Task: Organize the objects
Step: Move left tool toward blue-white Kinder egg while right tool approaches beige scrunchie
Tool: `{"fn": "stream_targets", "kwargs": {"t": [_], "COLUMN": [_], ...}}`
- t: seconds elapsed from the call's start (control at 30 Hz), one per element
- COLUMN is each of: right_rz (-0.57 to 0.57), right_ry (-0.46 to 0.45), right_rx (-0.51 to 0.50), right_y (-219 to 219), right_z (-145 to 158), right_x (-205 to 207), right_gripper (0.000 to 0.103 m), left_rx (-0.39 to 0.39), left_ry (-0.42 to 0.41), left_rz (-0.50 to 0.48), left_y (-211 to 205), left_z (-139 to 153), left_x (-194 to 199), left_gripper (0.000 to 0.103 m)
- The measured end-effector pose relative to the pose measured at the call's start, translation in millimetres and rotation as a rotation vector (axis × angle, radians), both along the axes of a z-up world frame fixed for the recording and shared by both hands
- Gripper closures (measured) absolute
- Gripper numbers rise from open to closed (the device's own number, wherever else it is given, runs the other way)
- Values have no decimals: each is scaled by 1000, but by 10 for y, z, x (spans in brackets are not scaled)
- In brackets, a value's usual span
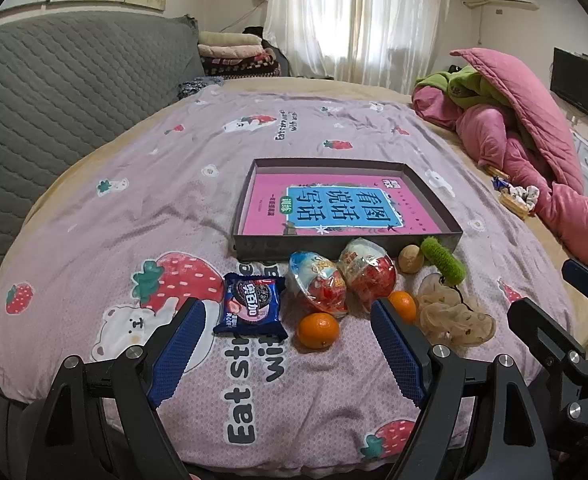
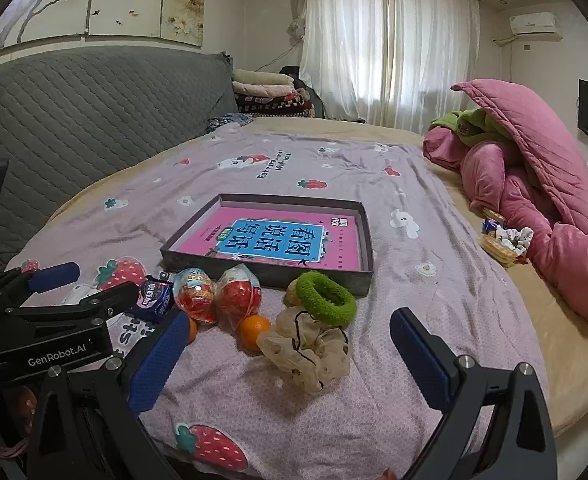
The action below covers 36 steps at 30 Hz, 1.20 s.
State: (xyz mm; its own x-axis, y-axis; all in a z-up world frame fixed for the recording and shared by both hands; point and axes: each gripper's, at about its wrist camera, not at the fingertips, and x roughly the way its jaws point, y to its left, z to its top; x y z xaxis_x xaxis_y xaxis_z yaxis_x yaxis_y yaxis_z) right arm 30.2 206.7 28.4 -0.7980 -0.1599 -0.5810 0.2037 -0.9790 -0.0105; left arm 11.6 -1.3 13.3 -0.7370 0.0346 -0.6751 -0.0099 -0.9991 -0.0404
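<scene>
A shallow dark tray [image 1: 346, 246] [image 2: 270, 276] holding a pink and blue book [image 1: 334, 204] lies mid-bed. In front of it sit an Oreo packet [image 1: 252, 306], two wrapped toy eggs [image 1: 318, 284] [image 2: 240, 292], two oranges [image 1: 318, 330] [image 2: 254, 330], a brown ball [image 1: 410, 258], a green scrunchie [image 2: 326, 298] and a beige scrunchie [image 2: 310, 352]. My left gripper [image 1: 284, 306] hovers open just short of the Oreo packet and the near orange. Beside it my right gripper [image 2: 290, 318] stands open before the beige scrunchie. Neither holds anything.
A pink quilt pile [image 1: 534, 152] with a green blanket fills the bed's right side; a small heap of snacks [image 2: 502, 240] lies beside it. The grey padded headboard [image 1: 54, 100] runs along the left. The strawberry-print sheet [image 1: 154, 208] spreads left of the tray.
</scene>
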Motion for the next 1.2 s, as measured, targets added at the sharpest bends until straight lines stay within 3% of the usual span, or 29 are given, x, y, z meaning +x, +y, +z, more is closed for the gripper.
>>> {"fn": "stream_targets", "kwargs": {"t": [0.83,1.2], "right_rz": [-1,-3], "right_ry": [-46,-96], "right_rx": [1,-2], "right_y": [62,105], "right_z": [-177,-398], "right_x": [-50,-149], "right_gripper": [2,2], "left_rx": [-14,0], "left_ry": [-51,-100], "left_rz": [-13,-21], "left_y": [28,-80], "left_z": [-200,-403], "left_x": [-50,-92], "left_gripper": [18,18]}}
